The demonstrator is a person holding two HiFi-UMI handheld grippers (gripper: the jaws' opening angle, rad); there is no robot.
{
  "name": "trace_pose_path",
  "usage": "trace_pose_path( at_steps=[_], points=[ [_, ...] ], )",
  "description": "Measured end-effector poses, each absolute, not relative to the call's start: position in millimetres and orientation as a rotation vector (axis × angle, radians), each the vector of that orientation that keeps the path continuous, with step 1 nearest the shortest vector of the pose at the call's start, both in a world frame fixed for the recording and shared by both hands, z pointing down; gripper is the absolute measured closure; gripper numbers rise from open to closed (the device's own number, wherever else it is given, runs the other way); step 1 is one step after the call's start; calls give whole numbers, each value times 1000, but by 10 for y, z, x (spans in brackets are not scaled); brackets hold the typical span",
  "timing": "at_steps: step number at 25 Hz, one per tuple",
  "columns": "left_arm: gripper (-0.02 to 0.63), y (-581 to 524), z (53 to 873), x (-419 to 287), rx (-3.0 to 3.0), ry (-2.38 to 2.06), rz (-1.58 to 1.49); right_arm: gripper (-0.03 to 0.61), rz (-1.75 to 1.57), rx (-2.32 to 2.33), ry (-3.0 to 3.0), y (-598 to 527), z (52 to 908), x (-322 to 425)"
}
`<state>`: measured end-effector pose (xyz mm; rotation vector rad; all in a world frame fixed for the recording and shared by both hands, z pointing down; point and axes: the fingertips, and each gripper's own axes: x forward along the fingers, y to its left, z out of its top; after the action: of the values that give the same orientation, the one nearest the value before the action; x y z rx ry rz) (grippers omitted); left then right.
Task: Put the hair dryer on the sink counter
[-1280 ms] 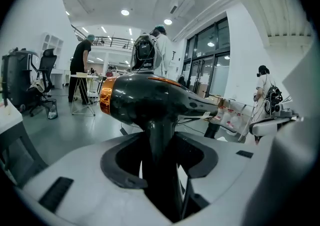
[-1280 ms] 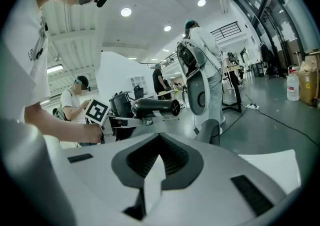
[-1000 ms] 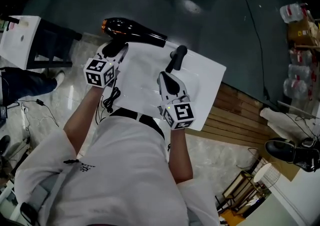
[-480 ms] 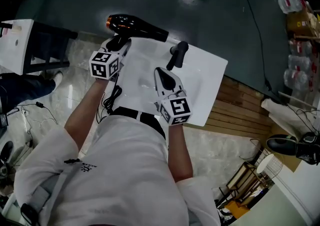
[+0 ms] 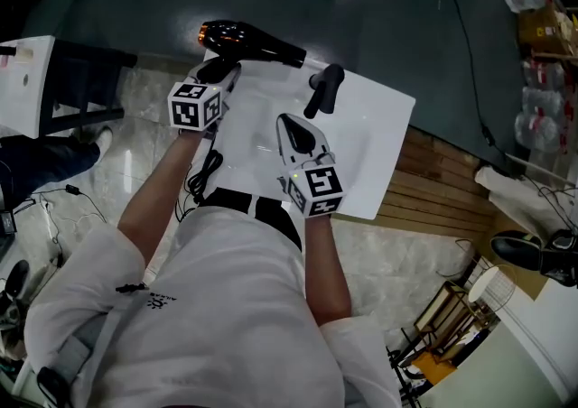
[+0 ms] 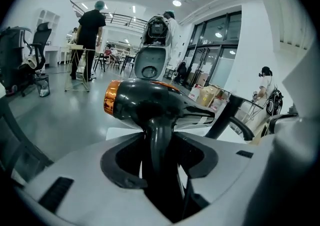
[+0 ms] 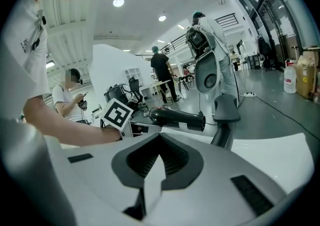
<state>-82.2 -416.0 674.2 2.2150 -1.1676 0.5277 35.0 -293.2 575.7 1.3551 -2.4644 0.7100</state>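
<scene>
The hair dryer (image 5: 246, 40) is black with an orange rear ring. It hangs over the far left corner of the white sink counter (image 5: 375, 140). My left gripper (image 5: 219, 79) is shut on its handle, and in the left gripper view the handle (image 6: 159, 140) runs down between the jaws while the body (image 6: 150, 101) lies crosswise above them. My right gripper (image 5: 298, 131) hovers over the middle of the counter, shut with nothing in it, just short of the black faucet (image 5: 323, 90). The right gripper (image 7: 157, 162) view shows the dryer (image 7: 177, 117) and faucet (image 7: 225, 115) ahead.
The dryer's cord (image 5: 202, 173) dangles by the counter's left edge. A white table with dark legs (image 5: 41, 81) stands at left, wooden planks (image 5: 438, 194) and bottles (image 5: 540, 9) at right. People and a white robot (image 6: 156, 45) stand far off.
My left gripper has come down with the hair dryer toward the counter's far left corner. The right gripper has sunk a little over the counter.
</scene>
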Motion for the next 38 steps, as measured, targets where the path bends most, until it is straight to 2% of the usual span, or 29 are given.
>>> trace_pose_path(
  at_steps=[13, 38],
  points=[
    [431, -4122, 7090, -768, 2143, -1145, 558, 571, 736, 1339, -2451, -2892, 5859, 309],
    [431, -3976, 7230, -771, 2132, -1217, 589, 571, 753, 1359, -2439, -2757, 5977, 381]
  ],
)
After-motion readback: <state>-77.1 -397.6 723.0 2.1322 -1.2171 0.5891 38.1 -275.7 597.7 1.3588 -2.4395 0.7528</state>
